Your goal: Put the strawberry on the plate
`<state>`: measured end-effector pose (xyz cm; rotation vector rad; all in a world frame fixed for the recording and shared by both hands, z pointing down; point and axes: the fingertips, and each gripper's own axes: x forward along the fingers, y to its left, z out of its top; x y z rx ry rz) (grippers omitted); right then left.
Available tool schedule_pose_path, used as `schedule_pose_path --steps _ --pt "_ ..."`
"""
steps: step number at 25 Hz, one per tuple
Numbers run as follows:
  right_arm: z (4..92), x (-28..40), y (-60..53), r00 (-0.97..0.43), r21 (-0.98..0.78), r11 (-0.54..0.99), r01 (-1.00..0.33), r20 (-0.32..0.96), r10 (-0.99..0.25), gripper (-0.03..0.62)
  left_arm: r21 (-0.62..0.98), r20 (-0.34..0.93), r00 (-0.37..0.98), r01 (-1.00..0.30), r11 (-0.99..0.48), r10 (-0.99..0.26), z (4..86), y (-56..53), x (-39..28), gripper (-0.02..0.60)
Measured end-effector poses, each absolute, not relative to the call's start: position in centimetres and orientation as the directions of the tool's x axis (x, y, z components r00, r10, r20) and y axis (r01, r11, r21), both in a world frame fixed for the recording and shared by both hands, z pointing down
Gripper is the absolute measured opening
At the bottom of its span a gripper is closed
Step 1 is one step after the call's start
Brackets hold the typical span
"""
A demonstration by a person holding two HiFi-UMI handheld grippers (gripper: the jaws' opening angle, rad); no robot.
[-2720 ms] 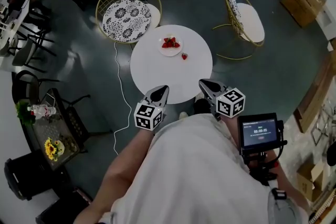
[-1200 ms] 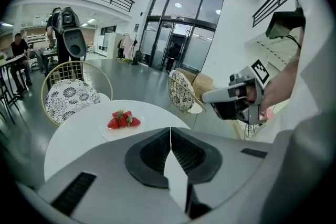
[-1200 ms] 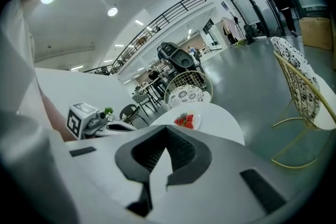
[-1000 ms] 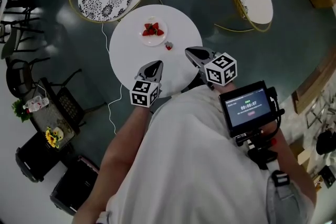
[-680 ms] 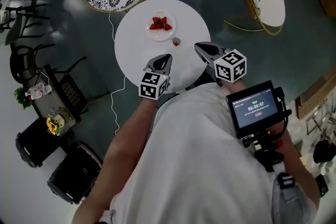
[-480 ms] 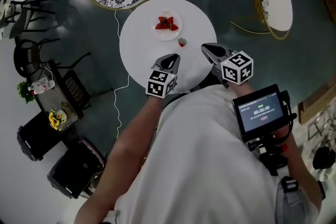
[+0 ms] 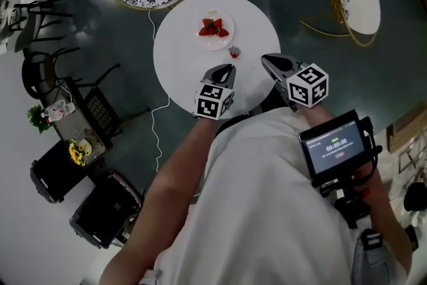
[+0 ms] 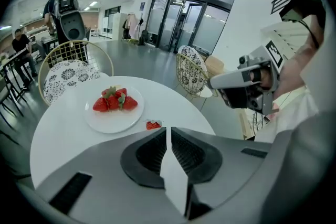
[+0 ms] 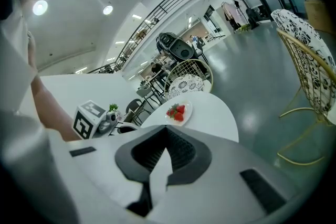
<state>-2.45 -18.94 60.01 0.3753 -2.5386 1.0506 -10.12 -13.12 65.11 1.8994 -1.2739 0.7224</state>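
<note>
White shirt (image 7: 267,203); grey claws (image 7: 229,69) (image 7: 265,59) carry black-and-white marker cubes (image 7: 214,101) (image 7: 308,85).

You are stepping in closer to the round white table (image 7: 180,57). Your left gripper (image 7: 229,68) is now reaching farther in over the tabletop, coming near the loose strawberry (image 7: 234,51) that lies beside the plate (image 7: 215,43). Your right gripper (image 7: 267,61) is drawing nearer to that strawberry, coming in over the table's right edge.

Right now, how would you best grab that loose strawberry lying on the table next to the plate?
Probably across the strawberry's plump middle, from straight above: it lies low on the flat table, apart from the plate, with open room either side.
</note>
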Motion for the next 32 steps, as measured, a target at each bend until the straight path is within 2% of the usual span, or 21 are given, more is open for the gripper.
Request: schedule_pose_path --steps 12,13,16,21,32 --pt "60.8 -1.6 -19.0 -0.889 -0.631 0.662 -0.405 0.441 -0.124 0.008 0.22 0.82 0.321 -0.941 -0.257 -0.473 67.6 -14.5 -10.5 0.013" --pt "60.8 -1.5 -19.0 -0.888 -0.631 0.66 -0.408 0.442 -0.126 0.008 0.223 0.821 0.321 -0.941 -0.253 -0.471 67.7 -14.5 -10.5 0.038" --pt "61.0 -1.1 -19.2 -0.885 -0.632 0.652 -0.419 0.444 -0.139 0.008 0.225 0.826 0.317 -0.944 -0.243 -0.467 68.1 -14.8 -10.6 0.046" --pt "61.8 -0.1 -19.8 -0.876 -0.634 0.633 -0.444 0.456 -0.159 0.008 0.214 0.843 0.288 -0.955 -0.207 -0.454 69.2 -15.6 -11.0 0.114" --pt "62.5 1.1 -19.7 -0.858 -0.636 0.598 -0.488 0.475 -0.195 0.008 0.197 0.869 0.274 -0.955 -0.22 -0.411 70.7 -16.3 -11.2 0.115"
